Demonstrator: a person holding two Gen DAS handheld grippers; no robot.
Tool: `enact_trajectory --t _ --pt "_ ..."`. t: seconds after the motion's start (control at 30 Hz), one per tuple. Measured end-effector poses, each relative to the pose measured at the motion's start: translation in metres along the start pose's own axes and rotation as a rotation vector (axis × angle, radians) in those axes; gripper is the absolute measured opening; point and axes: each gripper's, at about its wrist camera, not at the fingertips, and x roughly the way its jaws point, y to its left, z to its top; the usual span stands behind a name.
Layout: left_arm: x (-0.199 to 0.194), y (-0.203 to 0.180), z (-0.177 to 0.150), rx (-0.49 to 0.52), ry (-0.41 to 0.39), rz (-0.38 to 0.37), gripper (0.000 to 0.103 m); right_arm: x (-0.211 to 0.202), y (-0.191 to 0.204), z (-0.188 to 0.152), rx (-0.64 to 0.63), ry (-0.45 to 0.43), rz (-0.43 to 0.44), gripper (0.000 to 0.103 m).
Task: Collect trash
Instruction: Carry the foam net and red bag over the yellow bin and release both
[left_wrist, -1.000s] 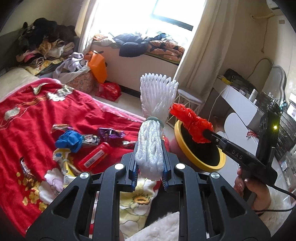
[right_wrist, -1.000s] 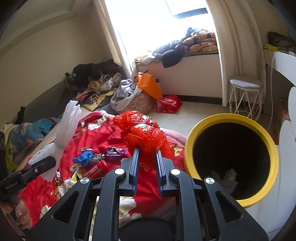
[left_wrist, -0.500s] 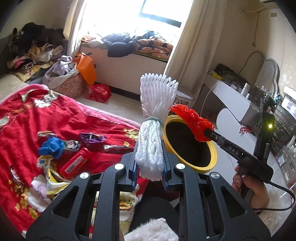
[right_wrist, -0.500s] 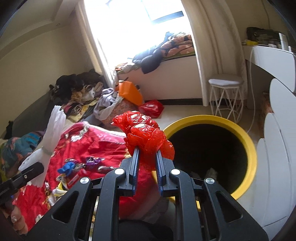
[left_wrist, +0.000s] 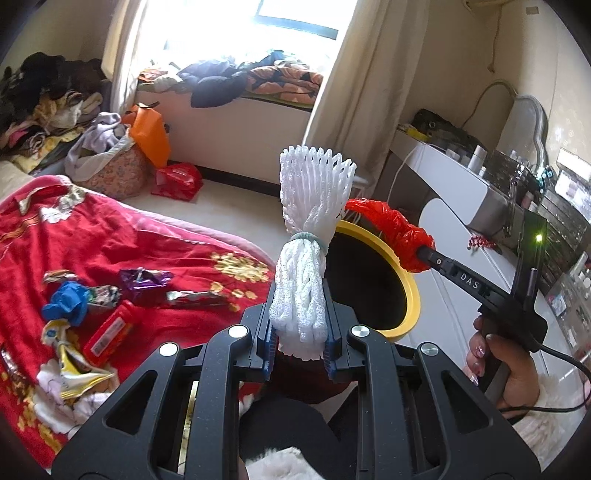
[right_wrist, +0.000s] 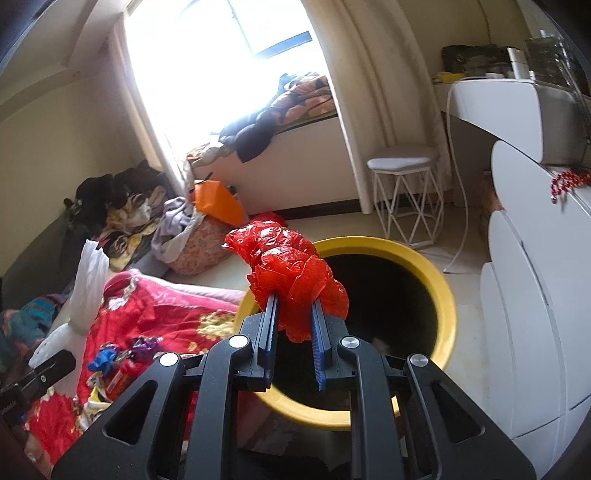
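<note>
I have both tongs loaded. My left gripper is closed on a white foam fruit net, which is tied in the middle with a band and stands up tall from the jaws. My right gripper is closed on a crumpled red plastic bag, and it hangs over the near left part of the yellow-rimmed bin.

The risks I see:
- The bag is light and springy, so when I open the right jaws it may cling to a pad or drift onto the rim instead of falling in.
- The net is beside the bin mouth, over the edge of the red blanket. If I release now, I think it lands on the bed.
- The two grippers are near each other, and the tall net could knock the bag.

More wrappers lie on the blanket to the left.
</note>
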Motion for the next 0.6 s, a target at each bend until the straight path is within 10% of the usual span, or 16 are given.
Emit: enact_trajectory --t 0.6 --pt "0.051 -0.035 0.01 0.04 0.055 -0.053 0.015 0.004 -0.039 -0.004 0.09 -0.005 -0.117 0.016"
